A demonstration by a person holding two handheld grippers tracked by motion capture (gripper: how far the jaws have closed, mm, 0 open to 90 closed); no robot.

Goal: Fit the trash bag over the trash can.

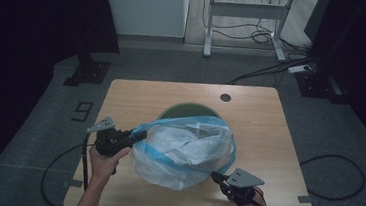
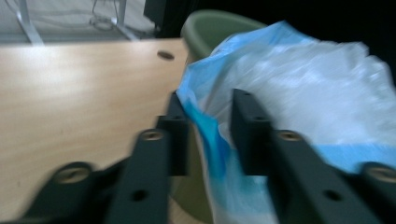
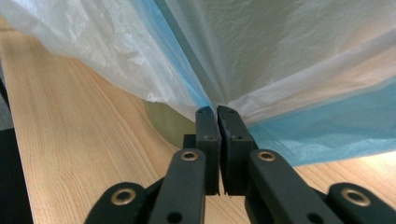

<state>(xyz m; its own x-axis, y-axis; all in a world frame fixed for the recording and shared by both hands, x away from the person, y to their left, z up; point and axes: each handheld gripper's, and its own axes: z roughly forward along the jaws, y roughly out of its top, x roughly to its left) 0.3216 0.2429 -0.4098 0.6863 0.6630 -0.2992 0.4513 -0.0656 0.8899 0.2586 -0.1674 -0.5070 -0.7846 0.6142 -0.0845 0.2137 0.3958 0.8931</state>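
The left hand-held gripper (image 2: 208,135) has its jaws parted, with the blue edge of the thin white plastic bag with a blue rim band (image 1: 187,148) hanging between them; the pads do not press on the film. The right hand-held gripper (image 3: 218,119) has its jaws nearly together, pinching a gathered fold of the bag's film at the tips.

The bag is puffed up and crinkled, semi-transparent, and stretched between the two hand-held grippers. It lies over the middle of the light wooden surface (image 1: 265,115), draped across the round olive-green bin (image 1: 183,110), whose far rim shows behind it. In the left gripper view the bag's blue band runs down along the bin's side. What is inside the bin cannot be told.
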